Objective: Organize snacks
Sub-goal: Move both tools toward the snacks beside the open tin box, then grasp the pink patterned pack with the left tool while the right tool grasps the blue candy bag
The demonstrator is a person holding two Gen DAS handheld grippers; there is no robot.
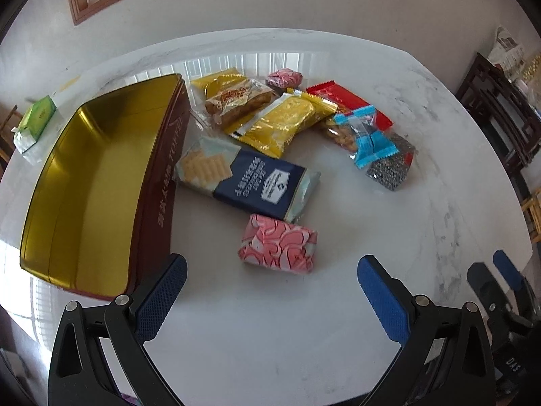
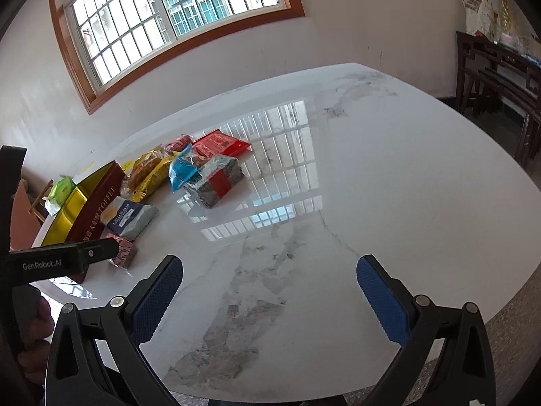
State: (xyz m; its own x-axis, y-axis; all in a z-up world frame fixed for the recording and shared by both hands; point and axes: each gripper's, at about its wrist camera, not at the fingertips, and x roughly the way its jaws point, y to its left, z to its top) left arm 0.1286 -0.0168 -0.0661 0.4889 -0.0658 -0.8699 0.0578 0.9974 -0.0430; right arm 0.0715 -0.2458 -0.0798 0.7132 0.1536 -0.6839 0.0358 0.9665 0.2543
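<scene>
At nine o'clock, open toffee tin, empty. Dead ahead at twelve of left gripper, spread wide, nothing held: pink wrapped snack, long axis crosswise. Right gripper likewise agape and empty, farther off, over bare marble table.

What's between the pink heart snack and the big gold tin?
Nothing. In the left wrist view, only bare white table lies between the pink heart snack and the gold tin. The open left gripper hovers just in front.
</scene>
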